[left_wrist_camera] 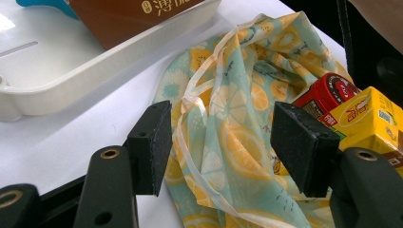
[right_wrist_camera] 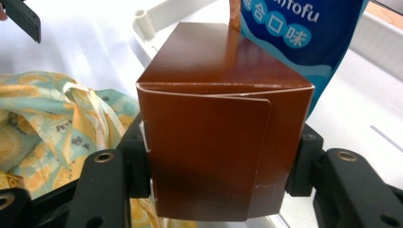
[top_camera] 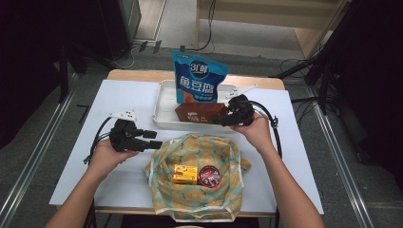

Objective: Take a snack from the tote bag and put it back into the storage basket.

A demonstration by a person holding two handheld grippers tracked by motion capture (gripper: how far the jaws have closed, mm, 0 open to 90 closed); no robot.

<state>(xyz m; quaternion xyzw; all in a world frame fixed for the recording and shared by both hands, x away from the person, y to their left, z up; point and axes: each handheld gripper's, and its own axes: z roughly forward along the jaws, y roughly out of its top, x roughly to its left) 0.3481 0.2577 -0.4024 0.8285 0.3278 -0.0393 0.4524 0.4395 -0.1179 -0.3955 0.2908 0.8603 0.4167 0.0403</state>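
Gripping brown box at the tray, bag open on bench

Sitting toward the far side of the white-covered bench (top_camera: 119, 99), the white tray (top_camera: 164, 107) holds a blue snack pouch (top_camera: 198, 78) standing upright and a brown box (top_camera: 199, 113) in front of it, the pouch just behind the box and touching its top edge in the right gripper view. Nearer the person, a lemon-print cloth bag (top_camera: 199, 178) lies open on the bench, just beside the tray's near rim. Inside the bag: a yellow carton (top_camera: 185, 174) and a red round tin (top_camera: 208, 175), side by side and touching.

Right gripper (top_camera: 227, 118) pinches the brown box by its right end; in the right gripper view both pads press the box's two side faces, jaws spread to the box's width. Whether the box rests on the tray floor or is lifted off it, cannot tell.

Left gripper (top_camera: 151, 139) hovers at the bag's left edge, jaws spread wide, nothing pinched. In the left gripper view the bag's rim and its pale drawstring (left_wrist_camera: 190, 102) sit between the pads without being squeezed.

Brown box: plain glossy dark-brown carton, tuck-flap end facing the right gripper, edges slightly scuffed, a pale label with print on one long side.
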